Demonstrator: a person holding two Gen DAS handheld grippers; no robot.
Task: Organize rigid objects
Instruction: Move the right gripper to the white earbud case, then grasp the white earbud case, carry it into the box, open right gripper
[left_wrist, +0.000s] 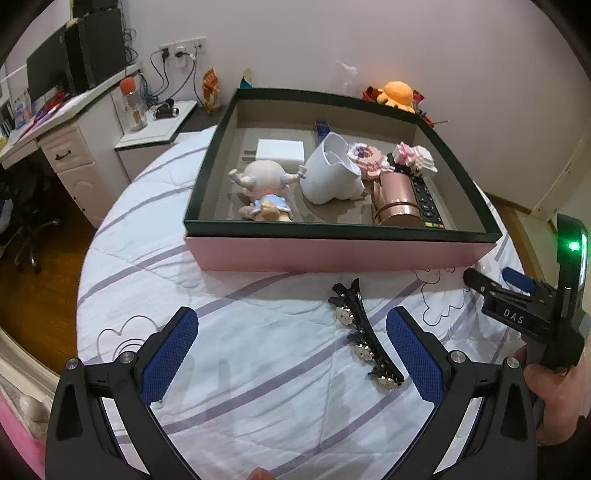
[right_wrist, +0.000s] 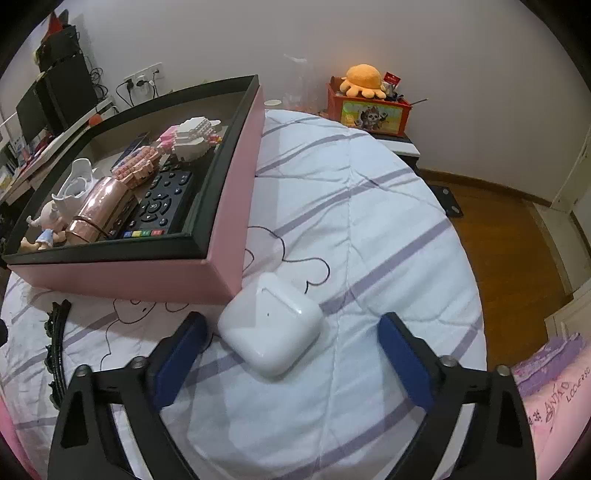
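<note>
A pink box (left_wrist: 332, 254) with a dark rim sits on the striped bedspread; it also shows in the right wrist view (right_wrist: 236, 206). Inside lie a doll (left_wrist: 262, 184), a white cup (left_wrist: 330, 171), a copper tin (left_wrist: 395, 199), a remote (right_wrist: 162, 203) and block toys (left_wrist: 413, 155). A black hair clip (left_wrist: 364, 334) with metal flowers lies in front of the box, between the fingers of my open left gripper (left_wrist: 291, 341). My right gripper (right_wrist: 291, 349) is open around a white earbud case (right_wrist: 271, 328) on the bedspread, not touching it.
A desk with monitors (left_wrist: 55, 70) and a nightstand (left_wrist: 155, 129) stand to the left. An orange plush (right_wrist: 364, 79) sits on a red box (right_wrist: 369, 114) by the wall. Wooden floor (right_wrist: 509, 243) lies to the right of the bed. The right gripper's body (left_wrist: 546, 306) shows at the right.
</note>
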